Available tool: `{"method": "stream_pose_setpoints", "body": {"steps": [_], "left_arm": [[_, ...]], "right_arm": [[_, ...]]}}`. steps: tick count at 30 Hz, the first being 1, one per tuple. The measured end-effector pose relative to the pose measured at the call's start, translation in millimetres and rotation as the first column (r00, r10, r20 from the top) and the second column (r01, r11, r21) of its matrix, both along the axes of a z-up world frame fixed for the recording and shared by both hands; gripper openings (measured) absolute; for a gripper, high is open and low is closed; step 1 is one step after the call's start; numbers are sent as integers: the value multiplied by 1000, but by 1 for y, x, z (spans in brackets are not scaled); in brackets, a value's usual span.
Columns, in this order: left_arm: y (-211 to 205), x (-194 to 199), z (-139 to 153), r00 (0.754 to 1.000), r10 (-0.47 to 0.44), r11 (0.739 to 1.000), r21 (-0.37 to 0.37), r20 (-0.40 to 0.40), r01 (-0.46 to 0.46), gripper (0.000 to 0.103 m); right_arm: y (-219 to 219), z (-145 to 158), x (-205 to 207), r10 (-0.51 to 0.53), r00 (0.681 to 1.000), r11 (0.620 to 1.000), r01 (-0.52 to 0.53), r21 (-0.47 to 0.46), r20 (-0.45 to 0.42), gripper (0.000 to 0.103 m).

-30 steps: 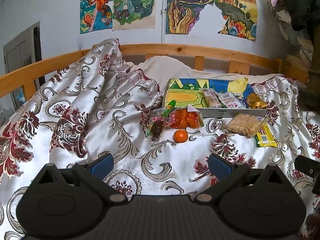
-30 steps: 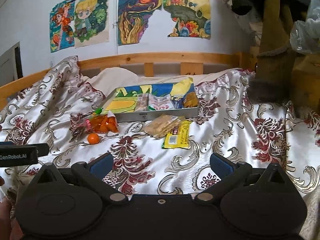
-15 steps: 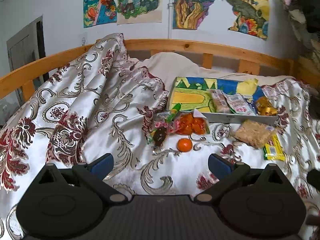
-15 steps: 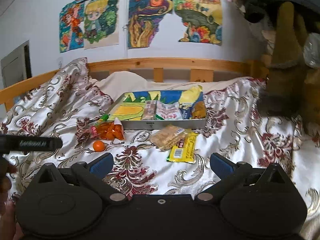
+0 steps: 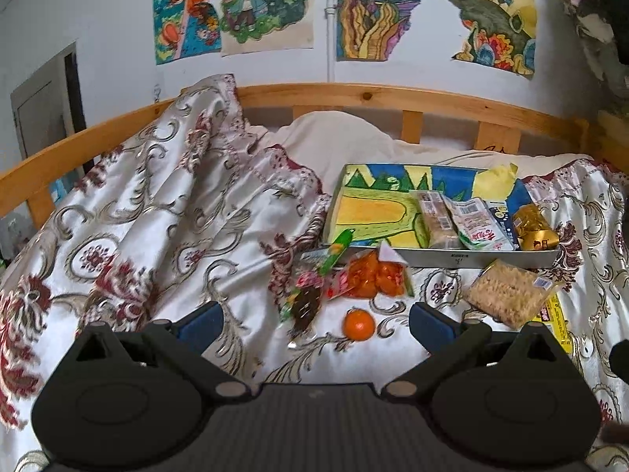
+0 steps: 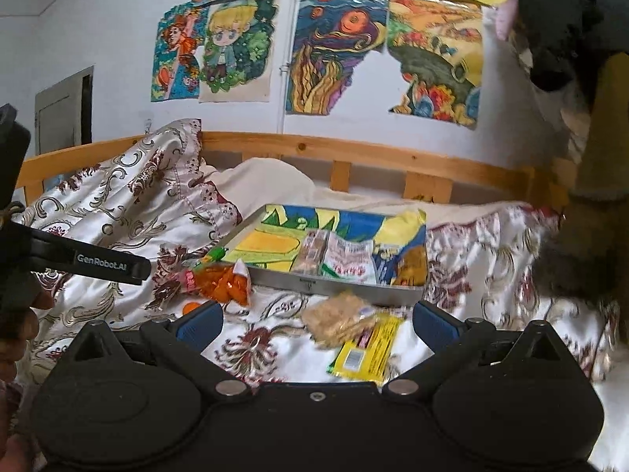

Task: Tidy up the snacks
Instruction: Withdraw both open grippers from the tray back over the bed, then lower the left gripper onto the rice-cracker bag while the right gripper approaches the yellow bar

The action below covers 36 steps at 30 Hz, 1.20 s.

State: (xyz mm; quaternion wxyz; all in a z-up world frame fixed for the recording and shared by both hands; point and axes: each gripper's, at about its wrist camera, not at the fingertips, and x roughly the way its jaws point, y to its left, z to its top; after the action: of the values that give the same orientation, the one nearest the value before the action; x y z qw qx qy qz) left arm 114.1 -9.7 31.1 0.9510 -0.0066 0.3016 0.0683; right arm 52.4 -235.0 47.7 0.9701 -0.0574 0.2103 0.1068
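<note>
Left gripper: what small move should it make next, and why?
Probably ease the left gripper forward and down onto the small orange. Its jaws stand open and empty, and the orange lies loose on the bedspread almost straight ahead, short of the tray that already holds several packets. The right gripper is also open, nearer the yellow packet.

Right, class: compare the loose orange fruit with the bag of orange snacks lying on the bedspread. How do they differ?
The orange fruit is one bare round piece; the bag of orange snacks holds several pieces in clear wrapping. The fruit lies nearer the left claw; the bag lies nearer the tray. Both are orange, lie on the bedspread, and are outside the tray.
</note>
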Motion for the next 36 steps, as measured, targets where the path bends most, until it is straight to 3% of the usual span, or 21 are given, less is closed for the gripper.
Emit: {"method": "stream_pose_setpoints", "body": {"steps": [15,25,32,36], "left_arm": [[-44,47,-10,996,-84,996,-8,-9,84,102],[-89,98,-14,987,-156,984,-90,-43,151,102],[-123,143,-31,950,-272,955,-165,-151,247,102],[-135,161,-39,931,-305,943,-203,-200,265,102]], "right_arm": [[-26,-2,48,-4,1000,997,2,-76,-25,102],[-25,-54,99,-25,989,988,3,-152,-144,102],[-12,-93,121,-34,977,973,-15,-230,-210,102],[-16,-104,130,-57,972,976,7,-216,-228,100]]}}
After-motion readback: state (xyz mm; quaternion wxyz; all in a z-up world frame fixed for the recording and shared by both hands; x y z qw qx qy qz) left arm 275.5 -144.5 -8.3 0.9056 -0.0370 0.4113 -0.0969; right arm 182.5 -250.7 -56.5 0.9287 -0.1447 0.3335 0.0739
